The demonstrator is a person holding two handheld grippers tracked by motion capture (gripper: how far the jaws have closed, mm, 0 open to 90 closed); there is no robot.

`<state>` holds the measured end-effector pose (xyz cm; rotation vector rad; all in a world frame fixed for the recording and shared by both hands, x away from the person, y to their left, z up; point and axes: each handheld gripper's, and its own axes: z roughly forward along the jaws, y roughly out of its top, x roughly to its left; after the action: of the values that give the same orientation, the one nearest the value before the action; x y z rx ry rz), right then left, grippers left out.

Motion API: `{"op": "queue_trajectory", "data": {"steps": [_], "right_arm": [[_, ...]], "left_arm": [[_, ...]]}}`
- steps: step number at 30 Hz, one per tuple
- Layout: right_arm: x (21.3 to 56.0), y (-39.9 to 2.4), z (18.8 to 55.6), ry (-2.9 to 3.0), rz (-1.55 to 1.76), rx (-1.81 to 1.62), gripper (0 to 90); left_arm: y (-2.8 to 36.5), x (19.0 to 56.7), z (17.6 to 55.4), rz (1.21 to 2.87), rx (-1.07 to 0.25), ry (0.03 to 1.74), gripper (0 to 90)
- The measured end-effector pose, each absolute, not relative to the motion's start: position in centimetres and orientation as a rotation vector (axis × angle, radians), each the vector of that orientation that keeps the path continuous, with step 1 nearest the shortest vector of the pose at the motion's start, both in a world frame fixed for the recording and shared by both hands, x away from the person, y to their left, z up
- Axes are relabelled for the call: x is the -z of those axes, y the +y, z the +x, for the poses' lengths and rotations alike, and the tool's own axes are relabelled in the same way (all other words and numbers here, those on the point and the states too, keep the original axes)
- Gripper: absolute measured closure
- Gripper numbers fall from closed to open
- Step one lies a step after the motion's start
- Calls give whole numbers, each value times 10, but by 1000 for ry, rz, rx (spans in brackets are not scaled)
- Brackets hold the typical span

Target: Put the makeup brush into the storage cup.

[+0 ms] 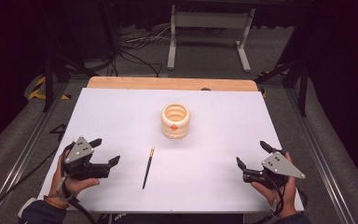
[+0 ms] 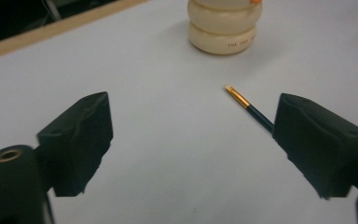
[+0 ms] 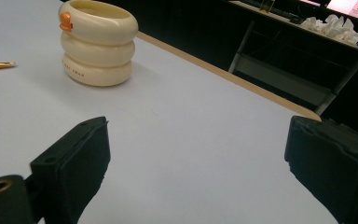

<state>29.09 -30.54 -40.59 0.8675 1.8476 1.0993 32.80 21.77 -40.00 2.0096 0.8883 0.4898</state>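
While your left gripper (image 1: 106,150) hovers released at the worktop's (image 1: 223,154) near left, nothing has been picked up yet. The paintbrush (image 1: 148,166) lies flat just to its right, untouched, bristle tip aimed at the cream ringed cup (image 1: 175,121) standing upright beyond it. Your right gripper (image 1: 251,155) waits near the right edge, jaws spread and empty. I judge the grasp and any placing remain ahead. The sheet is white on a wooden board; dark floor, cables and a grey stand lie behind.

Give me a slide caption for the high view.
Open left gripper and right gripper flank a dark thin paintbrush before a cream ribbed cup.
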Motion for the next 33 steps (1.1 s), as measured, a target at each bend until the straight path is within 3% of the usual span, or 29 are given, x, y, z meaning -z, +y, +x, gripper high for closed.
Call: {"op": "queue_trajectory", "data": {"steps": [18,24,28,33], "right_arm": [[412,-303,295,1902,884,-1028,91],[414,-302,296,1917,890,-1011,93],[415,-302,298,1931,895,-1000,94],[416,-301,298,1940,896,-992,96]], "left_arm": [[128,405,383,2343,-107,1092,357],[113,409,396,2424,-65,1132,413],[105,416,404,2456,-8,1151,522],[100,418,407,2477,-13,1152,536]]}}
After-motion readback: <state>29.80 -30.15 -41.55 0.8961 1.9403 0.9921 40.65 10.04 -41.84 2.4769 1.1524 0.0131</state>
